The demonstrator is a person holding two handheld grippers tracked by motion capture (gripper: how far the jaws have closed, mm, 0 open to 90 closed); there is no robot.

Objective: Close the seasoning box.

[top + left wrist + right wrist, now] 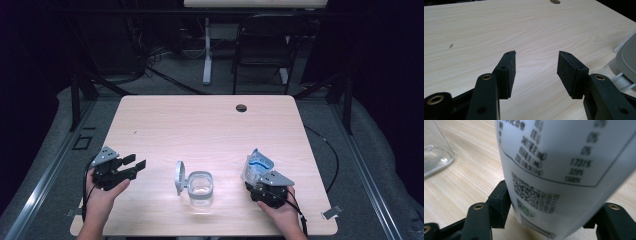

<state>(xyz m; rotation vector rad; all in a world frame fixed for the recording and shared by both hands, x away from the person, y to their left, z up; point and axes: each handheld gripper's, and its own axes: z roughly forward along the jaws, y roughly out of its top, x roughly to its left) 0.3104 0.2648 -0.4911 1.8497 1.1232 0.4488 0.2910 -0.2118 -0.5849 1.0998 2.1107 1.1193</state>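
While my right gripper (262, 181) clamps its jaws on a white-and-blue pouch (256, 168) near the desk's front right corner, the open glass jar (200, 187) waits just to its left, close to the middle of the front edge. That is the relation the next move turns on, by my reading: the pouch stands roughly upright, its long axis rising from the jaws and leaning slightly away from me, and its torn top would have to swing left and tip over the jar's mouth. The jar's grey lid (180, 177) stands flipped open on the far-left side of the jar, away from the pouch, so the mouth looks unobstructed from the right.

My left gripper (131, 166) rests near the front left corner, jaws spread wide with nothing between them, pointing across the desk (210, 125) toward the jar. It sits about as near the jar as the right one, free to steady it.

From above, the whole layout reads at once: pouch, jar and both hands in a line along the front edge. The right gripper view gives the grip itself, both black pads pressed on the pouch's printed lower end (564, 170), with the jar's clear wall (435, 150) at the left. The left gripper view offers bare wood between its pads (507, 72) and the grey lid (626, 62) at the right border.
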